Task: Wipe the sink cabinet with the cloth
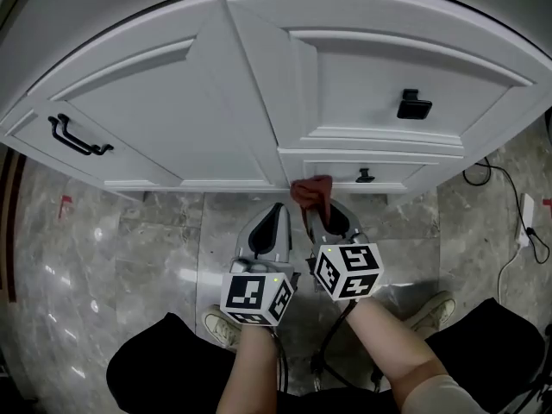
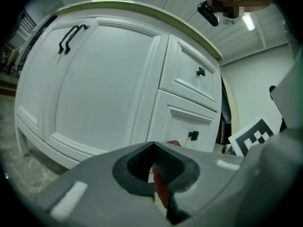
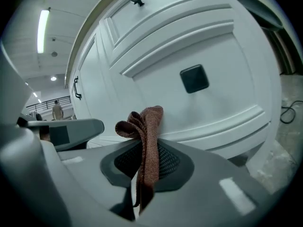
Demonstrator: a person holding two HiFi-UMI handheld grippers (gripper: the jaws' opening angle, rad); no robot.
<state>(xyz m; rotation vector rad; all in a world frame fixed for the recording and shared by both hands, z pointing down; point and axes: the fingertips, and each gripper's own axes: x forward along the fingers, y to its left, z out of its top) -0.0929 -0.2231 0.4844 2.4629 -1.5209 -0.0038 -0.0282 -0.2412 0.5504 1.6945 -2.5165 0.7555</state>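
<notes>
The white sink cabinet point(image 1: 216, 102) fills the upper head view. A reddish-brown cloth point(image 1: 312, 191) is bunched against the bottom edge of its lower drawer, left of the black knob point(image 1: 366, 176). My right gripper point(image 1: 326, 216) is shut on the cloth, which sticks up from the jaws and hangs below them in the right gripper view point(image 3: 147, 136), touching the drawer front under the knob point(image 3: 194, 78). My left gripper point(image 1: 276, 212) sits just left of it with jaws together and nothing held. A sliver of the cloth point(image 2: 162, 189) shows behind my left gripper point(image 2: 154, 163).
A curved door with a black bar handle point(image 1: 78, 138) is at the left; the upper drawer has a black knob point(image 1: 414, 104). Grey marble floor point(image 1: 155, 240) lies below. A black cable point(image 1: 502, 184) runs at the right. The person's shoes point(image 1: 433, 309) stand under the grippers.
</notes>
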